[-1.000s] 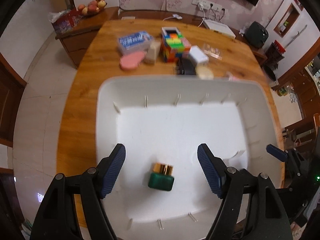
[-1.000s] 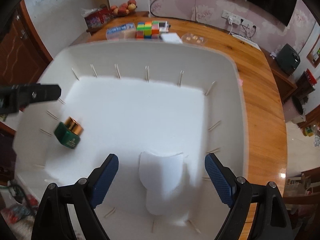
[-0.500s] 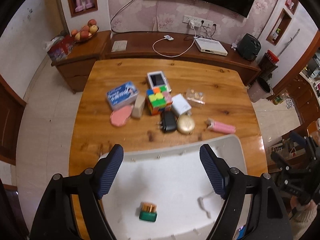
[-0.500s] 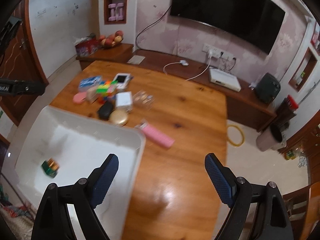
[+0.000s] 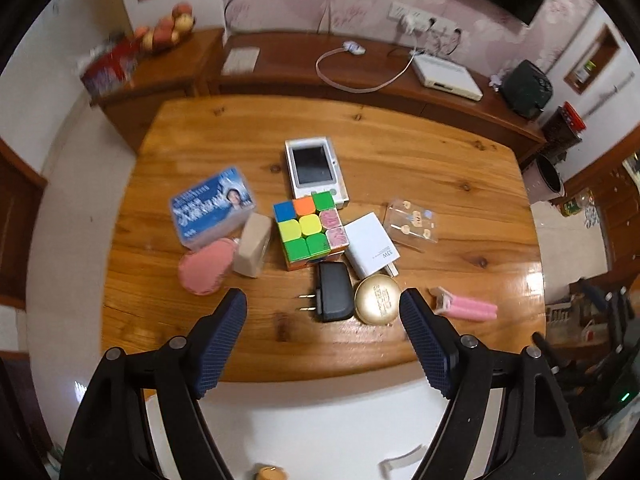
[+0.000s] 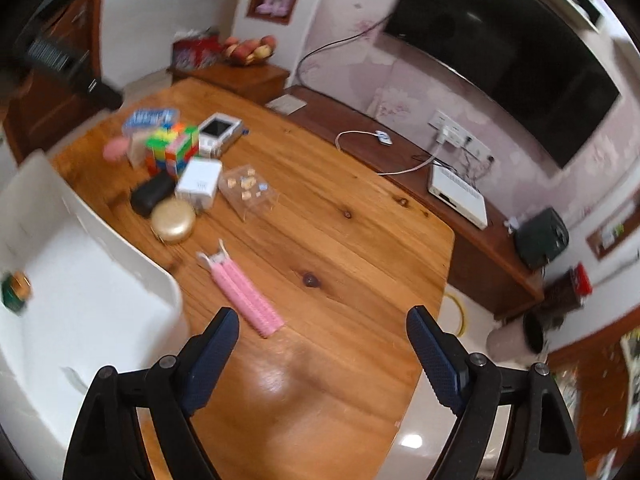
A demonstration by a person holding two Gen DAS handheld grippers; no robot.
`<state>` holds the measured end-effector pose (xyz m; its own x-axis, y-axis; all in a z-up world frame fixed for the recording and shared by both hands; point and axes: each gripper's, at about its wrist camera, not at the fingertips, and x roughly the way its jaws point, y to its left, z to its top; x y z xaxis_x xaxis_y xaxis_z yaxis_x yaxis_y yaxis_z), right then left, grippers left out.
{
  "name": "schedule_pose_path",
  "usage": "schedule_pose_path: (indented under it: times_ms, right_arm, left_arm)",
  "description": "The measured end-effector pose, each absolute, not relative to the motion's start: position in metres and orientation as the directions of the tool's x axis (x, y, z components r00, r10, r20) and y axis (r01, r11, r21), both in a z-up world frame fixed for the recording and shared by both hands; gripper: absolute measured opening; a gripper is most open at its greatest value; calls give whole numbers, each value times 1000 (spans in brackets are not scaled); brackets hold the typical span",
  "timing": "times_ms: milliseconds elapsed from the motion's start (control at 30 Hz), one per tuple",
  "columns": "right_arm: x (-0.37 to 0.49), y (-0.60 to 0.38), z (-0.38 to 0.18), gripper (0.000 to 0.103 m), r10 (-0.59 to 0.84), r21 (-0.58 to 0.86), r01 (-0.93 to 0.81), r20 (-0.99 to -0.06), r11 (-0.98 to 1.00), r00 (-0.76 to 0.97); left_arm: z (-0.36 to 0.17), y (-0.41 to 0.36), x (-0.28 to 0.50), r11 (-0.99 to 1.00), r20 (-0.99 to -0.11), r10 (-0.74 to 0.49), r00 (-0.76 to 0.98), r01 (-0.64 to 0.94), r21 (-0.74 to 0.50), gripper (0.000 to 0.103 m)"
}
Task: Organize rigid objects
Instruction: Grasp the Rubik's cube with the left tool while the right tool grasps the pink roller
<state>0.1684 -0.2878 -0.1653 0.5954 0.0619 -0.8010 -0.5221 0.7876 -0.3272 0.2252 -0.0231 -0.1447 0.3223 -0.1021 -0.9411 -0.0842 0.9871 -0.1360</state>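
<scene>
Lying on glossy grained wood [image 5: 400, 152], left to right: a round pink pad [image 5: 206, 270], a colourful cube [image 5: 308, 228], a gold disc [image 5: 378, 299], a ribbed pink clip [image 5: 466, 307]. The left gripper [image 5: 323, 338] gapes empty; the right gripper [image 6: 322, 354] is closing on nothing beside the smooth white tub [image 6: 132, 280].

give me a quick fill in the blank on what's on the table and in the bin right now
1. The gold compact lies right beside the black ____.
2. The pink roller lies on the ____, outside the white bin.
3. The green bottle sits inside the ____.
4. Between the right gripper fingers there is ____.

Missing: charger; table; bin; nothing
</scene>
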Motion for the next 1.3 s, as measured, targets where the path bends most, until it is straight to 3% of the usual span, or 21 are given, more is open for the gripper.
schedule_pose_path:
  times_ms: [100, 367, 800, 933, 1100, 1233, 1300]
  right_arm:
    - [177, -282, -186, 74, 75, -333, -575, -818, 747, 570]
    - [182, -273, -226, 74, 141, -328, -688, -835, 648, 531]
    - [196, -266, -254, 67, 201, -287, -732, -842, 617, 500]
    - [200, -262, -259, 49, 213, -270, -738, -846, 618, 488]
    - [199, -264, -259, 37, 241, -239, -750, -850, 617, 469]
    - [196, -263, -258, 38, 233, -216, -772, -874, 598, 425]
    - [197, -263, -256, 52, 219, -214, -773, -884, 598, 414]
  left_arm:
    - [-159, -24, 238, 984, -952, -97, 289, -116, -135, 81]
    - [-186, -28, 264, 977, -969, -70, 238, -181, -115, 81]
    - [-218, -32, 291, 964, -984, -16, 178, -257, -62, 81]
    - [-221, -30, 296, 958, -982, -6, 188, -281, -60, 80]
    - [-228, -29, 299, 950, -980, 15, 198, -308, -47, 78]
    - [-236, -28, 301, 943, -982, 11, 186, -328, -52, 72]
    - [-236, -26, 301, 938, -980, -6, 201, -339, -76, 68]
